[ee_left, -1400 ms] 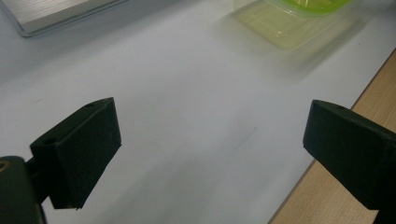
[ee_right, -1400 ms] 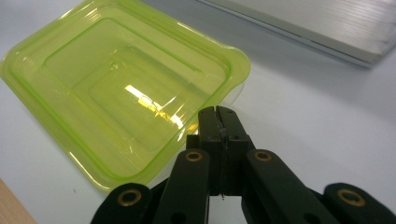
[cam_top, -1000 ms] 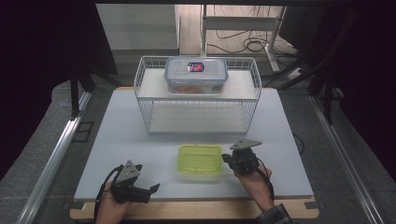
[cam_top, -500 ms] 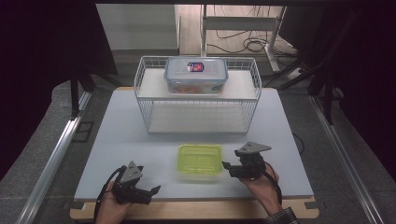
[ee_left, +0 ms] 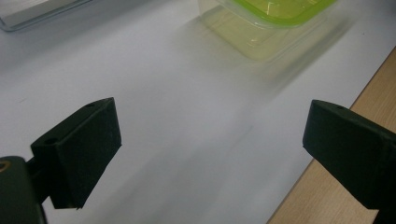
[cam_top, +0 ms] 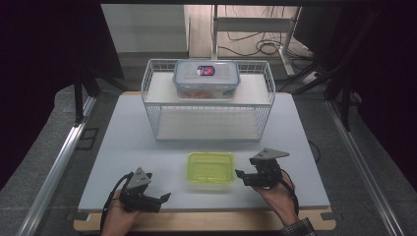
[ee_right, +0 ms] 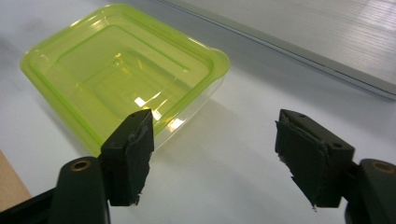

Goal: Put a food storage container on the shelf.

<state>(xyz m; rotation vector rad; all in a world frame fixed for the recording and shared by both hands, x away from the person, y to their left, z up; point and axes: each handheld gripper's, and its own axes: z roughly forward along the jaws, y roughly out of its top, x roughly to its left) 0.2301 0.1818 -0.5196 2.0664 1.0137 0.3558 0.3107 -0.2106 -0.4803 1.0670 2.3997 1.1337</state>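
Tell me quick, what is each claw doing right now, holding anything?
Left claw: open, holding nothing, above the white table.
Right claw: open, holding nothing, beside the green-lidded container.

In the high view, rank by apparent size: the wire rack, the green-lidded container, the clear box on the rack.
1. Wire rack, clearly largest.
2. and 3. Clear box and green-lidded container look alike in size; the box sits farther from the camera, so I won't rank them.
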